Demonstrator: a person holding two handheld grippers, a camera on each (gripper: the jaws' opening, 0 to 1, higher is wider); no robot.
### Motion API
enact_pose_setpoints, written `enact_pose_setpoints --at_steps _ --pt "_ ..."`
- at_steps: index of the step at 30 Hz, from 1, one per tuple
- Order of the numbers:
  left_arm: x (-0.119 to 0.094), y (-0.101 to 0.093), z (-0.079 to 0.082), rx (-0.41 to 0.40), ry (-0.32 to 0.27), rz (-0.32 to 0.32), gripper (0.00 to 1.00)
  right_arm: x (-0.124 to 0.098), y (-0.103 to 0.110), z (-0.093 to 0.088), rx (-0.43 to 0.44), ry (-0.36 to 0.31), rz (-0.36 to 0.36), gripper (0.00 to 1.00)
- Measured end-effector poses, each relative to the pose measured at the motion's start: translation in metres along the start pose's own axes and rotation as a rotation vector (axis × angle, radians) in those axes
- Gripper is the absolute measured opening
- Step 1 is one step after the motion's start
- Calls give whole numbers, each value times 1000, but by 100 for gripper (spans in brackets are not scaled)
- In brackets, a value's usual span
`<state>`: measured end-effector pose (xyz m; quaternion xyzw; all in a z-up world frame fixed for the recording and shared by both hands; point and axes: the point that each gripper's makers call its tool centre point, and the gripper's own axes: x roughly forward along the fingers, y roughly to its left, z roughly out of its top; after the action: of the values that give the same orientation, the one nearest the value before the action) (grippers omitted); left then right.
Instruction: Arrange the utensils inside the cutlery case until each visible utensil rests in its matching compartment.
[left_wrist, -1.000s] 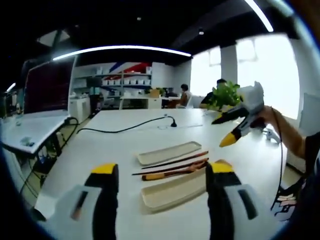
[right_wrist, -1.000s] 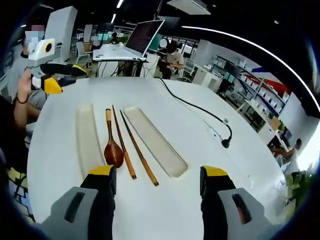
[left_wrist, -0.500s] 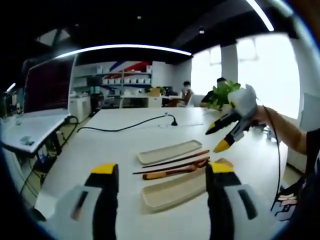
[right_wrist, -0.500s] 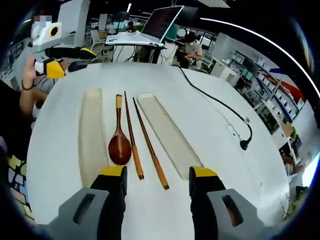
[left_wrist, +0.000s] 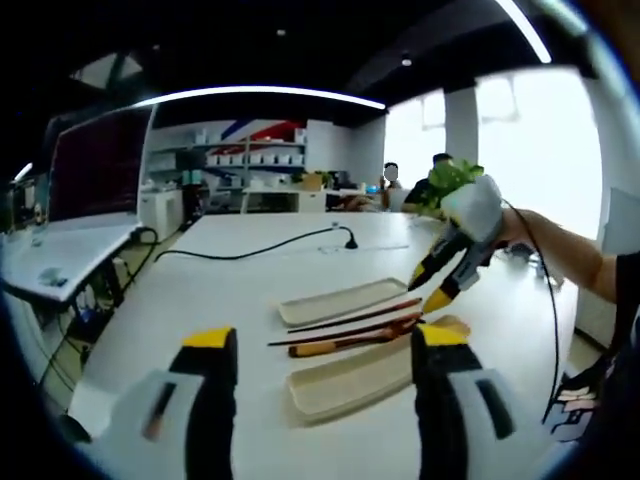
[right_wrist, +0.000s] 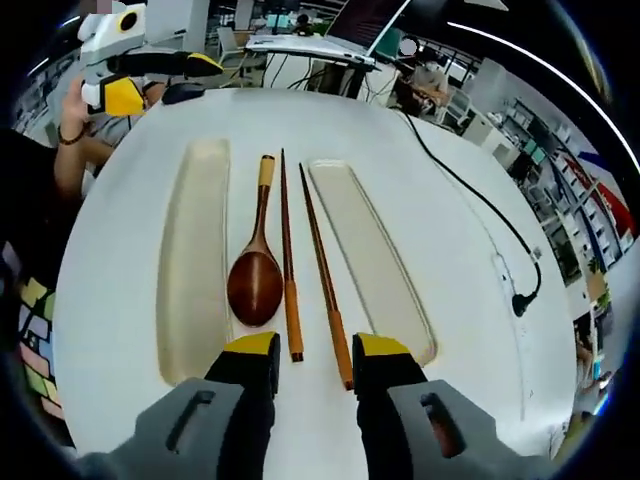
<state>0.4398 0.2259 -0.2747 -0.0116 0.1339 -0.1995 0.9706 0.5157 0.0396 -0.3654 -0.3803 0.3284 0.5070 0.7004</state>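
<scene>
My right tongs (right_wrist: 311, 352) hover low over the tabletop (right_wrist: 130, 250), jaws narrowed but w/ a gap, nothing between them, right at the near ends of the two chopsticks (right_wrist: 290, 285). The wooden spoon (right_wrist: 254, 280) lies just left of the chopsticks in the right gripper view, bowl toward me. Both sit on bare tabletop between the two long cream case halves: left tray (right_wrist: 190, 270) and right tray (right_wrist: 375, 255). No utensil is in a compartment yet, I judge.

Left tongs (left_wrist: 314, 352) are held back, jaws wide apart, empty, looking at the same set from the other side; the right tongs show there too, tips down near the far ends of the sticks.

Risks: the chopsticks lie close together, nearly touching, so a narrow pinch could catch both or knock one rolling into the spoon. A grip at the very end would let a stick droop and swing. Can't tell tray depth from here, prob. shallow, so a stick dropped at an angle could bounce out.
</scene>
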Motion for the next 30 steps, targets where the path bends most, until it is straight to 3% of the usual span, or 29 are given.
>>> enact_pose_setpoints --at_steps 11,18,22,30 --pt "0 4 -2 -8 4 4 75 9 0 2 51 26 114 19" --pt "1 5 -2 -13 4 8 75 14 10 -9 -8 121 168 18" --pt "1 6 -3 -14 5 9 75 16 12 -9 9 142 203 17" --pt "1 15 -8 -27 14 34 74 17 15 -10 -53 310 234 18"
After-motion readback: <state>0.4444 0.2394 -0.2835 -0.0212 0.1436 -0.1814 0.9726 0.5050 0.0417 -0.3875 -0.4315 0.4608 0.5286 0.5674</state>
